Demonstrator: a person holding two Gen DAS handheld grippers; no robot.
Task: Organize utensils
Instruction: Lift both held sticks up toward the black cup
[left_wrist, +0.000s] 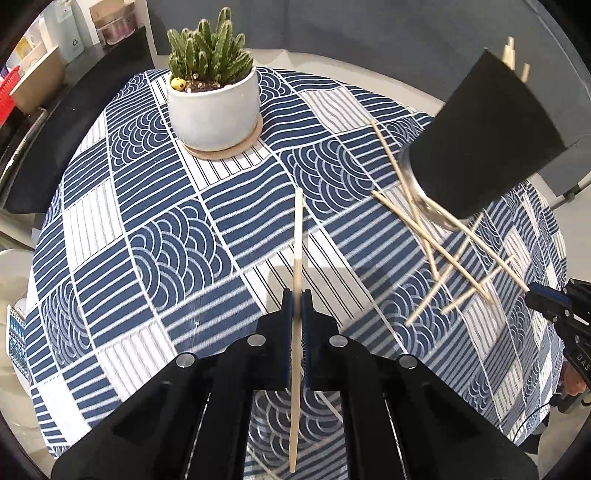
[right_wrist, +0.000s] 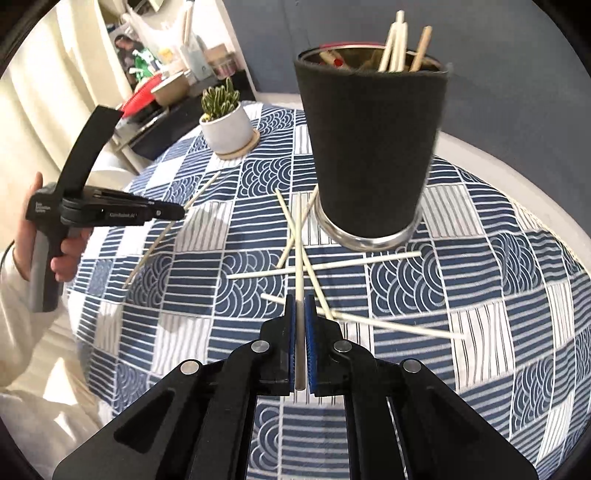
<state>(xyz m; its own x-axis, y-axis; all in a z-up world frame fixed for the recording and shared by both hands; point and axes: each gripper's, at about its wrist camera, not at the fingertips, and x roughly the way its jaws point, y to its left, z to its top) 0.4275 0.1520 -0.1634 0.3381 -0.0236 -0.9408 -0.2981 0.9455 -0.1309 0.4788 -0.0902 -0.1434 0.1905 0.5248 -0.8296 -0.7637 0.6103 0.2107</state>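
Gripping: the left gripper (left_wrist: 297, 306) is clamped on one chopstick (left_wrist: 297, 236); the right gripper (right_wrist: 300, 310) is pinched tight on another chopstick (right_wrist: 298, 251).
Loose utensils: a crossed pile of chopsticks (right_wrist: 332, 266) lies on the desk (right_wrist: 517, 295) just before the right gripper, at the foot of the black holder (right_wrist: 369, 147).
Holder: upright, steel-rimmed base, more chopsticks standing inside.
Surroundings: a potted cactus (left_wrist: 210, 92) on a wooden coaster sits farther back, well apart from the pile; the blue-and-white patterned cloth (left_wrist: 147, 258) covers the desk.
Cut off: the left view crops the right gripper at the frame edge.
Writing: small print on the left gripper's body, too blurred to read.
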